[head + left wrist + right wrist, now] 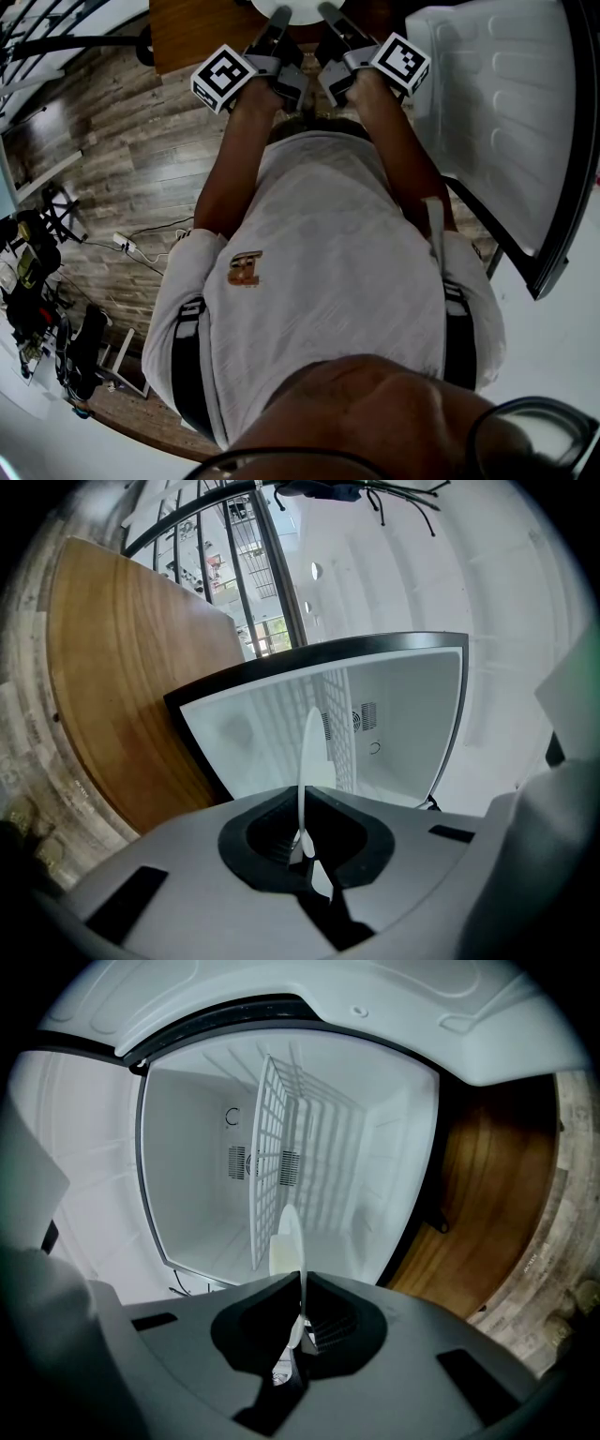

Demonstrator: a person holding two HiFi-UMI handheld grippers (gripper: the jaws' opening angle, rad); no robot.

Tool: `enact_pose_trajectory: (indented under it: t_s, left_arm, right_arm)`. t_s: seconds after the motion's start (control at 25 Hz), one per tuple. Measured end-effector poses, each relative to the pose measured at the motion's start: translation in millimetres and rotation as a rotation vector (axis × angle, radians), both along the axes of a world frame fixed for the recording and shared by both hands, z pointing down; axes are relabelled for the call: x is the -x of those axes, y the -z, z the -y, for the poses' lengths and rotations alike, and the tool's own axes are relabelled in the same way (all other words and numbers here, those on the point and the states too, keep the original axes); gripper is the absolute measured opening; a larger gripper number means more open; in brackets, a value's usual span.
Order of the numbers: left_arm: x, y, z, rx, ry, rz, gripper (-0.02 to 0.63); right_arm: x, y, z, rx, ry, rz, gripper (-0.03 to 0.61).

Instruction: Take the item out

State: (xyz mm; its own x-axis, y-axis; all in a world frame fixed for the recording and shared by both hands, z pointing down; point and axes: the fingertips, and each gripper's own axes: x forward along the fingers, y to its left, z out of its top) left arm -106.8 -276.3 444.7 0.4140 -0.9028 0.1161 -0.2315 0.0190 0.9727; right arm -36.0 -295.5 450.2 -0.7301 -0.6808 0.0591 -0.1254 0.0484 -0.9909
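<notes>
Closest to the lens, a bare neck and a white shirt crossed by black straps. Beyond that, both forearms stretched forward side by side. At their far end, left gripper and right gripper, close together, marker cubes turned outward, above the edge of a wooden table. Pinched between the two, the near rim of a white plate, cut off by the top of the head view.

From the left gripper view: fingers clenched on the plate, seen edge-on as a thin white blade rising out of the grip. Same from the right gripper view: fingers clenched on the rim, again edge-on.

Behind the plate in both gripper views, an open white fridge compartment with a black rim and a wire rack inside. Plate held in the air in line with that opening, touching nothing but the fingers as far as visible. Off to the person's right, the fridge door swung wide. Down to the left, wood-plank floor with cables and gear along its edge.
</notes>
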Motion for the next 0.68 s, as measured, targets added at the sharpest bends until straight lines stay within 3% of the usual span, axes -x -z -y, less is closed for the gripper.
enact_pose_trajectory:
  t_s: [0.68]
  left_arm:
    - [0.6,4.0,-0.7,-0.002,0.007,0.003,0.031]
  right_arm:
    - [0.4,3.9,-0.1,-0.009,0.011,-0.012,0.041]
